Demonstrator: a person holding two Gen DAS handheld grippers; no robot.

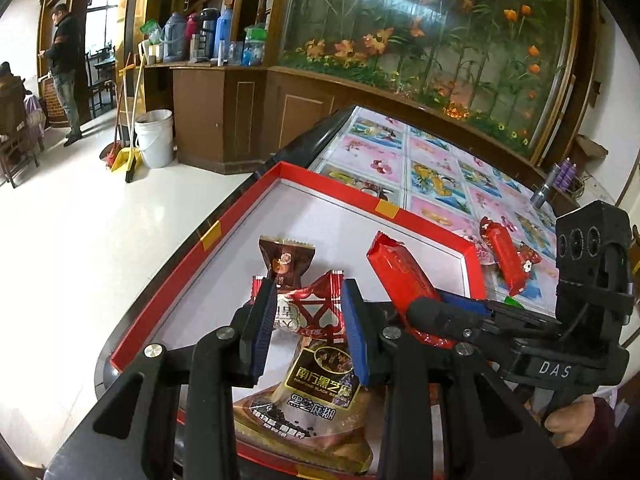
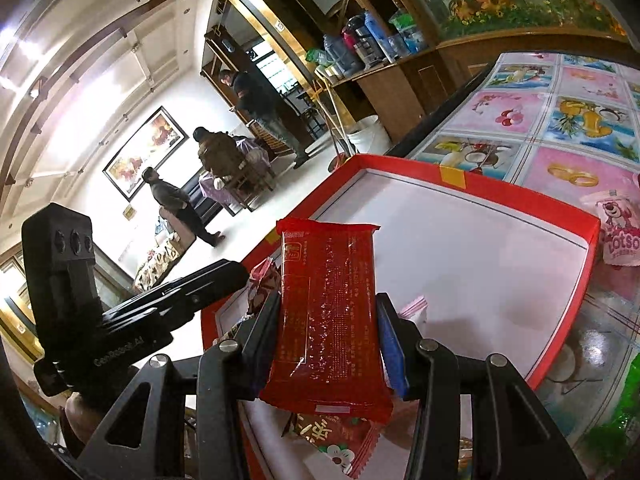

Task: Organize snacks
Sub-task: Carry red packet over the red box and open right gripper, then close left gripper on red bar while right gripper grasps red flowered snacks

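A shallow red-rimmed box [image 1: 332, 187] with a white floor lies on the table. Over its near end my left gripper [image 1: 308, 304] is shut on a red-and-white snack packet [image 1: 310, 314]. Below that lie a brown sesame-paste bag [image 1: 316, 400] and a small brown candy [image 1: 285, 258], both inside the box. My right gripper [image 2: 328, 300] is shut on a flat red packet [image 2: 328, 312], held upright above the box [image 2: 520, 196]. In the left wrist view this red packet [image 1: 400, 276] and the right gripper [image 1: 434, 302] come in from the right, close beside my left fingers.
On the fruit-print tablecloth [image 1: 440, 152] outside the box lie another red packet [image 1: 504, 258], a pink Lotso packet [image 2: 620, 232] and a green wrapper [image 2: 624, 412]. A flowered red packet [image 2: 340, 440] lies under my right fingers. A white bucket [image 1: 154, 138], a wooden counter and people stand beyond.
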